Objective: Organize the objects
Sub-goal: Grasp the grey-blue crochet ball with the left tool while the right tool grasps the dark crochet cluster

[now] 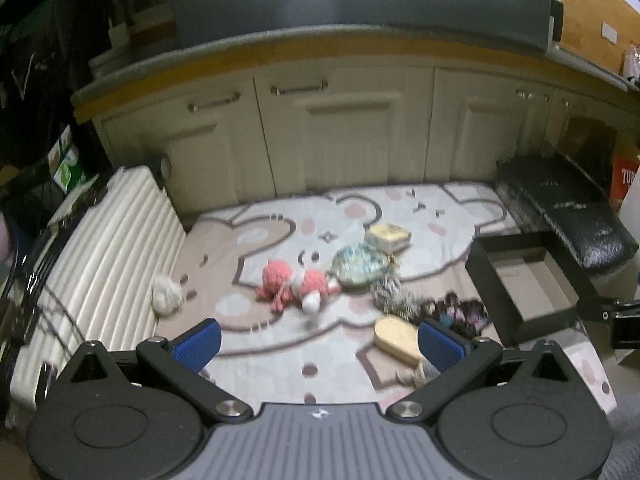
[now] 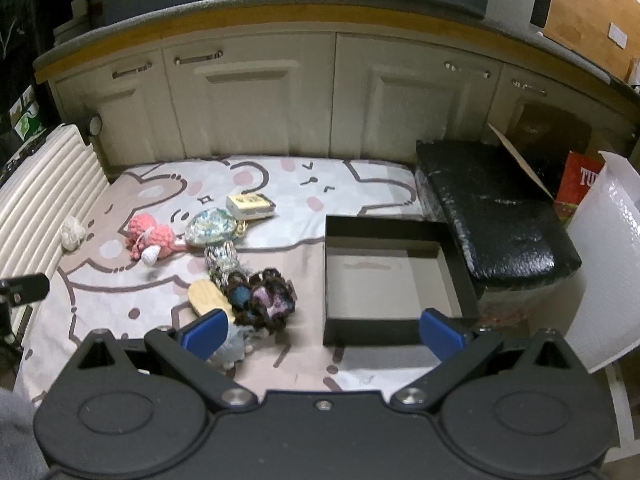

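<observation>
At the near edge of the rug [image 2: 120,280], both your tools hang above the floor with nothing in them: left gripper [image 1: 318,342] spread wide, right gripper [image 2: 322,330] spread wide too.

Just ahead of the right one, the wooden brush [image 2: 206,298] lies touching the dark crochet bundle [image 2: 262,298]. A knotted rope toy [image 2: 222,258] runs back from these.

Toward the rug's right edge: open black box [image 2: 460,280], nothing visible inside, standing well apart from the pile.

Mid-rug: pink crochet toy [image 2: 150,238], blue-green pouch [image 2: 210,226] touching it on the right. Small yellow box [image 2: 250,205] just behind the pouch. White yarn ball [image 2: 72,236] alone at the left edge, against the ribbed white suitcase [image 2: 36,184].

Far edge: cream cabinets [image 2: 248,92].

Judgement: sorting not yet begun; you're at the approach step. Next move likely calls for lowering one gripper over the nearest item. The brush and bundle touch, so come in from a free side to lift one only. Left view is blurred; settle before closing.
</observation>
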Demonstrator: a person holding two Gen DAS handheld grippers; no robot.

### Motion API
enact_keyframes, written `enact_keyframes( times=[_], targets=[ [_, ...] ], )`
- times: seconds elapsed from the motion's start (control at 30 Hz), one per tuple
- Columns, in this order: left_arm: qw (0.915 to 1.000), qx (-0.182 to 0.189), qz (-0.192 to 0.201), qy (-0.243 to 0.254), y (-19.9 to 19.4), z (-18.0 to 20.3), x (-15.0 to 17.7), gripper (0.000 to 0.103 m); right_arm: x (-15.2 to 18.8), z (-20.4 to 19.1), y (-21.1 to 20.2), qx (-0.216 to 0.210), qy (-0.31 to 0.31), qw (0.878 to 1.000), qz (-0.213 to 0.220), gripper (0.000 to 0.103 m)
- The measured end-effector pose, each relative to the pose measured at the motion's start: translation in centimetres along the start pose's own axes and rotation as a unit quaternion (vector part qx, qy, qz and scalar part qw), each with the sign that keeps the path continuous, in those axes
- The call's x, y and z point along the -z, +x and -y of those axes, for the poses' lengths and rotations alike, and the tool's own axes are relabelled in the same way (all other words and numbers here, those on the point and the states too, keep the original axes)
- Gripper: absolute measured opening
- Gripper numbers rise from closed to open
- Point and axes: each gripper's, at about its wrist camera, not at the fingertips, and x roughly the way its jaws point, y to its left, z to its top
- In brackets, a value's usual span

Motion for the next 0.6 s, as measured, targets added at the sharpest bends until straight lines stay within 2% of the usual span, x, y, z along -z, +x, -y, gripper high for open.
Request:
enact_keyframes(
  times=[0.23, 0.43, 0.5, 0.6],
  targets=[
    [0.9984, 0.038, 0.024, 0.034, 2.3, -0.5, -1.2, 0.103, -3.4, -0.5, 1.6, -0.036, 0.009, 0.999, 0.012, 0.103],
    [0.9941, 0.065, 0.005, 0.087, 5.6, 0.6, -0.3, 0.103, -6.0, -0.5, 5.3, -0.077, 0.027, 0.997, 0.003, 0.103],
    [0.9904, 0.093, -0.007, 0.102, 6.9, 1.1, 0.1, 0.103, -6.5, -0.4, 6.9, -0.094, 0.037, 0.995, -0.007, 0.103],
    [0.9821, 0.122, -0.018, 0.142, 8.5, 2.2, 0.6, 0.103, -7.0, -0.2, 10.1, -0.110, 0.058, 0.991, -0.048, 0.103]
  ],
)
